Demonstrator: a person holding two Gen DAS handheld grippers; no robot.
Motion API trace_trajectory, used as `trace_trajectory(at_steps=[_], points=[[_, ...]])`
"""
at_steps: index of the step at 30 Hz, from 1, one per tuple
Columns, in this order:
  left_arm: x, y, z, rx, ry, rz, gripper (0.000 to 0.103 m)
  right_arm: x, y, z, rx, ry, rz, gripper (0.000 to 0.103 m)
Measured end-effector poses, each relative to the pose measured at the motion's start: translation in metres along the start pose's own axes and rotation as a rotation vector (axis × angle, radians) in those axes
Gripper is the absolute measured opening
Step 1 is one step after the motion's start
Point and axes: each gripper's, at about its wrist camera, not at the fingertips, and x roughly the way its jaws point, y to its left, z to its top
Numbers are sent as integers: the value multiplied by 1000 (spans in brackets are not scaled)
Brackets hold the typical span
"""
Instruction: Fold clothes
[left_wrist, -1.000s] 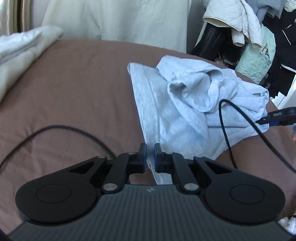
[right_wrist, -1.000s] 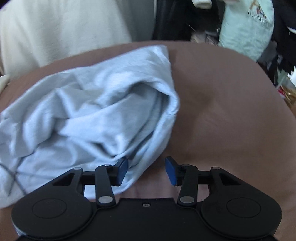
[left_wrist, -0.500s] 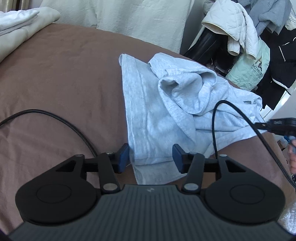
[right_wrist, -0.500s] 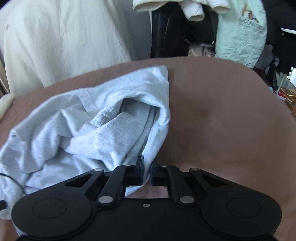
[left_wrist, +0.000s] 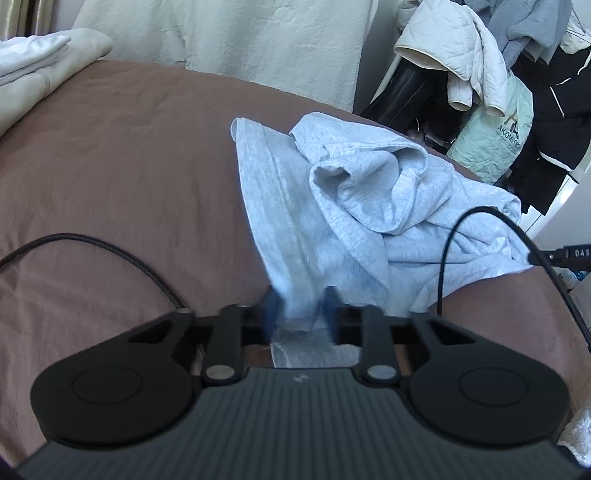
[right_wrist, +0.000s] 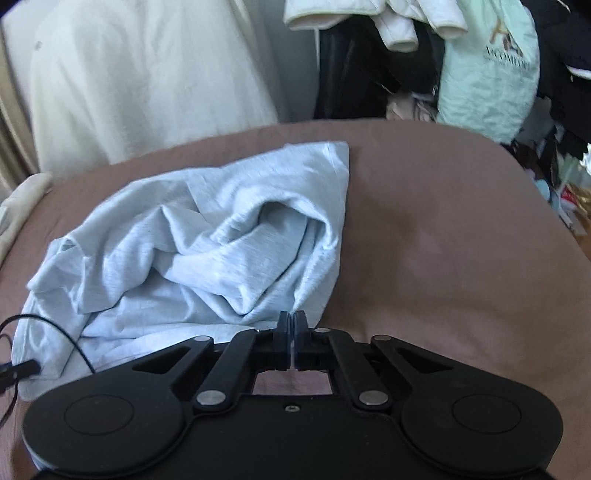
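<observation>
A crumpled light grey garment (left_wrist: 343, 206) lies on the brown bed cover (left_wrist: 122, 177). In the left wrist view my left gripper (left_wrist: 301, 308) has its jaws partly apart and blurred, with the garment's near edge bunched between them. In the right wrist view the same garment (right_wrist: 207, 251) spreads to the left. My right gripper (right_wrist: 293, 332) is shut on the garment's near right edge, with a thin strip of cloth pinched between the pads.
A black cable (left_wrist: 110, 251) lies across the cover on the left, and another cable (left_wrist: 487, 229) loops over the garment. Folded pale laundry (left_wrist: 40, 70) sits far left. Cream bedding (right_wrist: 147, 74) stands behind. Hanging coats and a mint bag (right_wrist: 487, 66) crowd the right.
My left gripper opened from its earlier grip and is now closing around the garment's near edge. My right gripper closed on the garment's right edge and has lifted it slightly.
</observation>
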Motion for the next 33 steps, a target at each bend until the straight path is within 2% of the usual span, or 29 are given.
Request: trace_trajectory(at_steps=[1, 3, 6, 9, 11, 12, 16, 19, 22, 26, 33], points=[[0, 0, 0, 3, -3, 0, 14, -1, 0, -2, -33, -2, -32, 0], [0, -1, 0, 4, -7, 2, 13, 1, -2, -5, -82, 5, -92, 0], [-1, -3, 0, 8, -11, 9, 13, 6, -19, -1, 14, 7, -25, 2], [-3, -5, 1, 17, -23, 14, 13, 12, -29, 10, 80, -33, 39, 16], [-5, -6, 2, 21, -35, 17, 13, 18, -32, 18, 84, -67, 59, 46], [-6, -7, 3, 22, -42, 18, 12, 23, -33, 22, 75, -86, 69, 49], [-9, -12, 4, 52, -63, 59, 9, 42, -32, 24, 53, -69, 67, 49], [-10, -14, 5, 49, -70, 66, 9, 42, -26, 21, 24, -48, 80, 49], [-11, -14, 8, 44, -78, 68, 8, 33, -24, 20, -16, -67, 130, 50], [-11, -14, 10, 42, -69, 74, 8, 25, -37, 16, 22, -82, 191, 52], [-4, -9, 11, 10, -37, 64, 12, 35, -53, 21, 87, -98, 176, 53]])
